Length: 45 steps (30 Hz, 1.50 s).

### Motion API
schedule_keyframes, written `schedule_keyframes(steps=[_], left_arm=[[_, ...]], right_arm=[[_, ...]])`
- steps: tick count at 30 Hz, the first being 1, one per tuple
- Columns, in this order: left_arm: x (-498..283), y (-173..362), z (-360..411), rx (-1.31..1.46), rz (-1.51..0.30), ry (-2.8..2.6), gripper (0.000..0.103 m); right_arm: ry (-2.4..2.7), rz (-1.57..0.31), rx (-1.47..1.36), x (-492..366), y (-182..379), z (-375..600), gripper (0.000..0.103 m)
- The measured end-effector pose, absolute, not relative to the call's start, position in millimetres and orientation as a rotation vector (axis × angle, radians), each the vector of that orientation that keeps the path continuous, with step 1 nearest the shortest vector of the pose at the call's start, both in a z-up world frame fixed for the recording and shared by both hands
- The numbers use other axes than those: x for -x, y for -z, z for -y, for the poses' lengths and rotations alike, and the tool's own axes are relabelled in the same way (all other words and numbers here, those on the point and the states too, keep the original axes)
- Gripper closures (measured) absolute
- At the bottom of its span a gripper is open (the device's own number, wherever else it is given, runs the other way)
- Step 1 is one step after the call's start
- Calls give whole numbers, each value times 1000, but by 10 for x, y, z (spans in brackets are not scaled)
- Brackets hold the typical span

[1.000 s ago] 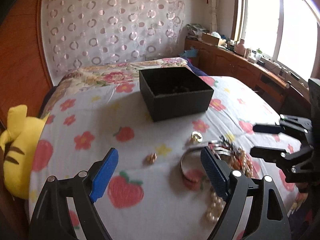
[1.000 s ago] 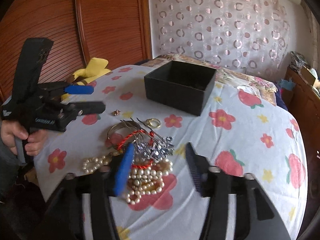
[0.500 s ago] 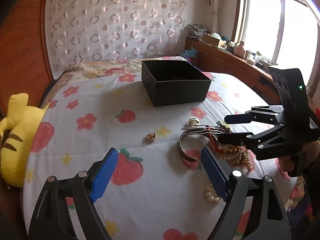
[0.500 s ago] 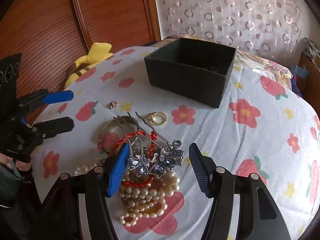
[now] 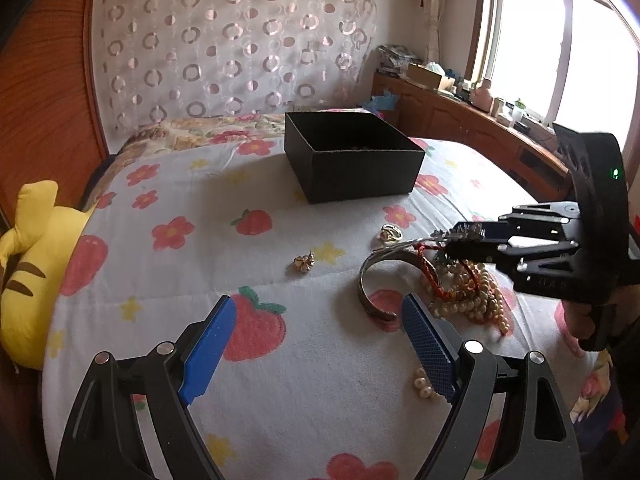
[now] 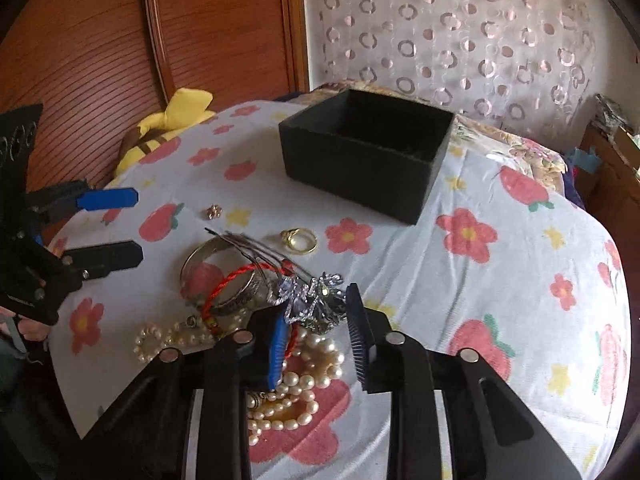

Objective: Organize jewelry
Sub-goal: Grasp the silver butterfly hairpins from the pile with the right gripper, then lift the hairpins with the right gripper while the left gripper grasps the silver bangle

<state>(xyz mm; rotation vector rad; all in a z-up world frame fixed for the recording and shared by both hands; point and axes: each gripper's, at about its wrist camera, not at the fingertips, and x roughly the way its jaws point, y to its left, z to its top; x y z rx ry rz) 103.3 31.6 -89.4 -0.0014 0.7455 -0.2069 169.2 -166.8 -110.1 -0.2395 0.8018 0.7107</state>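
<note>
Only the right wrist view looks down into the heap: the right gripper (image 6: 318,334) has its jaws just narrowed around the jewelled silver hairpin (image 6: 312,300), whose crystal head sits between the blue pad and the black ribbed one; whether the pads actually press it cannot be told. From the left wrist view that same tool comes in from the right, angled down, a hand (image 5: 580,316) gripping its handle, the tips together over the pile. The left gripper (image 5: 320,344) hangs above the quilt with jaws wide, nothing between them, its blue pads framing a printed strawberry.

Pearl strands (image 6: 296,384), round and creamy, lie bunched beneath the hairpin, with a twisted red cord bracelet (image 6: 236,276) and a flat engraved silver cuff (image 6: 212,256) touching them. A gold ring (image 6: 300,240) lies just beyond the heap, a small gold flower earring (image 6: 215,211) apart on its far left side. Farther back stands the open black box (image 6: 360,168), square and matte, on the floral quilt (image 6: 500,280). A yellow striped plush toy (image 5: 28,256) lies at the bed's edge
</note>
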Motion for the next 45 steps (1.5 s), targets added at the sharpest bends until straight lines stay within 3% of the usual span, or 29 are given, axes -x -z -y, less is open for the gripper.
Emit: schedule_keyframes(steps=[4,17,19,21,24,43,45], left_arm=[[-1029,911,-300,-1,-751,207,22],[-1087,954,-227,-5,-774,226,22],[-1103,944,-212,0,-771,241,30],[-1134,940,-192,6,-786,262,51],[-1223,943,-126,-4,-814,290,70],[-1728,1067,176,-175,-919,339,75],[-1728,1069,202,-182,-918,361,94]], right_arm=[[-713,-772,212,-1693,1022,1754,93],[-678,-684,189,-1598,853,1905,93],[-657,-676,179,-1555,845,1991,93],[-638,-671,169,-1511,852,2065,93],[-613,-662,162,-1429,858,2171,93],[-584,-629,185,-1353,817,2216,93],[-581,-623,186,-1355,783,2213,93]])
